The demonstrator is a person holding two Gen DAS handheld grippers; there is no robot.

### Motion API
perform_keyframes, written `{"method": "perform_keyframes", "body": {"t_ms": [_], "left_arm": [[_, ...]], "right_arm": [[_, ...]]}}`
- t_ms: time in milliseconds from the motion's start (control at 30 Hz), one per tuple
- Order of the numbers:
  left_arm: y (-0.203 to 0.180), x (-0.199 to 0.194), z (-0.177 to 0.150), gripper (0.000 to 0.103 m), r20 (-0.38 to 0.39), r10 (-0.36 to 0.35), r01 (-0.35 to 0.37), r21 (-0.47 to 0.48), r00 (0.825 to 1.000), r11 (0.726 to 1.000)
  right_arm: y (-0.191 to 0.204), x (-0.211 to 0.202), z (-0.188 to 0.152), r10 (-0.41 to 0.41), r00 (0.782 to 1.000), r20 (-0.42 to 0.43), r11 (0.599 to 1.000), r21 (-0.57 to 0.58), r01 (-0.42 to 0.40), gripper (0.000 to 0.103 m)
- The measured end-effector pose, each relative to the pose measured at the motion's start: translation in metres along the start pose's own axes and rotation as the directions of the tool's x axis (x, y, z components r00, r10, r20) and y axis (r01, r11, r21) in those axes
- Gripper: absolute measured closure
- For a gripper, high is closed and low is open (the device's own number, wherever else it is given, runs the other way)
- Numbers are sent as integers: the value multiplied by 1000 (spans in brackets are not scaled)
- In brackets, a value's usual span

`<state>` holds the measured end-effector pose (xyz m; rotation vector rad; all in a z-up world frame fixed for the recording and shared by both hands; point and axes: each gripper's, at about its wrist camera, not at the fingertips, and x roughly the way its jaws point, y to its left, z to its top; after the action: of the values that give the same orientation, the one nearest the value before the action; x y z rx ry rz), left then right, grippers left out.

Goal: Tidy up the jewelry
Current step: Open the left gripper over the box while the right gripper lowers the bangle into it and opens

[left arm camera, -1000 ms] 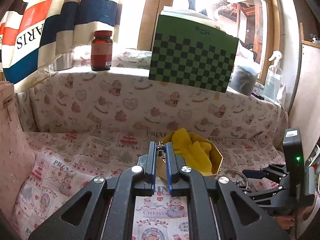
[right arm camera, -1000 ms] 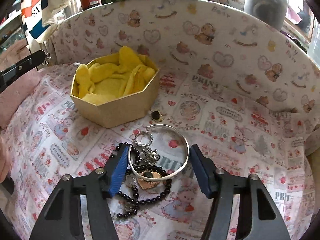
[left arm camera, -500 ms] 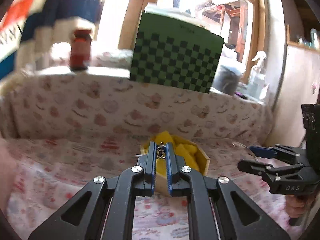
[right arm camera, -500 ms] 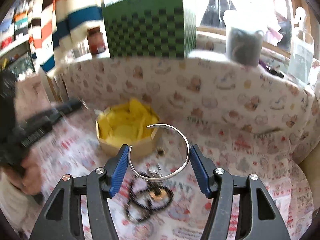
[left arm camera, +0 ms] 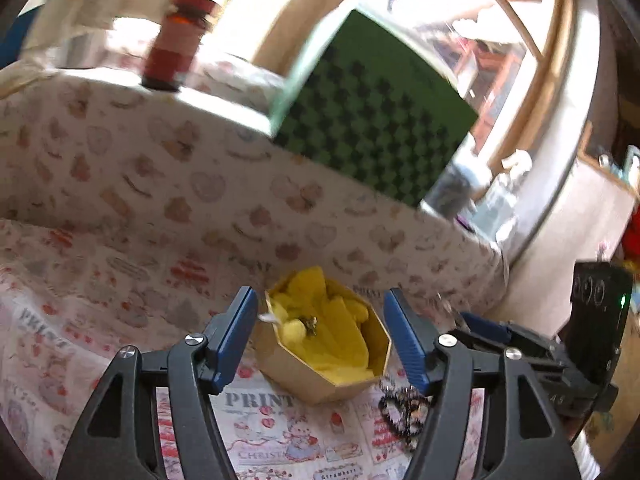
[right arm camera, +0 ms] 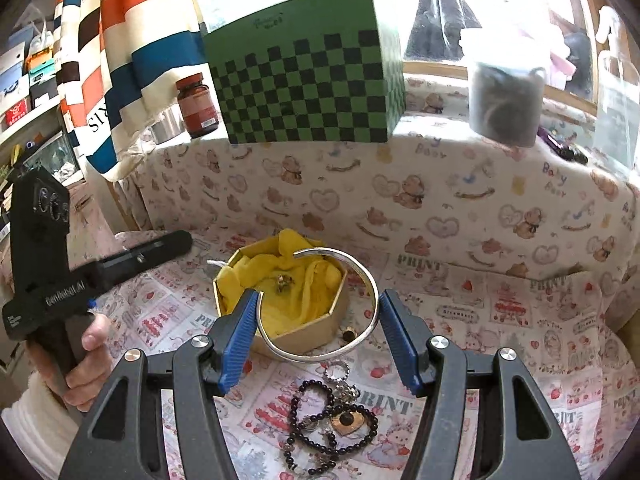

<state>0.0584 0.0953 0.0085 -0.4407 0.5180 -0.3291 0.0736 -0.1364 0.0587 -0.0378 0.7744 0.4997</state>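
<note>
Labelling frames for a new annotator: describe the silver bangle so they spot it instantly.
Start at the gold hexagonal box with yellow cloth on the printed tablecloth. Just in front of it, the right gripper holds an open silver bangle between its blue pads, lifted above the cloth. Unlike the black bead bracelets lying below, it is one plain, smooth metal band with a gap.

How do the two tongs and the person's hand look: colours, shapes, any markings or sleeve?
Both the left tongs and the right tongs have black angular arms with silver round screws and blue ribbed pads. In the right wrist view, the left tool's black body bears white lettering, blurred, and the bare hand gripping its handle shows a white knitted cuff.
</note>
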Motion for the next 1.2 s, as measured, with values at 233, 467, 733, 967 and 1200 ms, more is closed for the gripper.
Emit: {"method": "perform_keyframes", "body": {"t_ms": [233, 467, 733, 967, 1200], "left_arm": [[8, -21, 4, 36, 127, 198, -198, -11, 972, 980], [19, -36, 8, 33, 179, 276, -268, -66, 944, 961], [21, -35, 7, 31, 166, 275, -267, -68, 947, 961], [1, -43, 0, 30, 168, 258, -259, -13, 952, 966], [-39, -45, -20, 22, 197, 256, -284, 131, 946, 950]], "right_arm": [[23, 14, 16, 0, 1000, -17, 999, -42, -1, 40], [40, 58, 26, -28, 997, -67, 998, -61, 24, 40], [28, 85, 16, -68, 992, -103, 998, 3, 68, 17], [-11, 36, 3, -94, 995, -37, 991, 97, 97, 17], [-47, -21, -14, -162, 985, 65, 976, 158, 150, 14]]}}
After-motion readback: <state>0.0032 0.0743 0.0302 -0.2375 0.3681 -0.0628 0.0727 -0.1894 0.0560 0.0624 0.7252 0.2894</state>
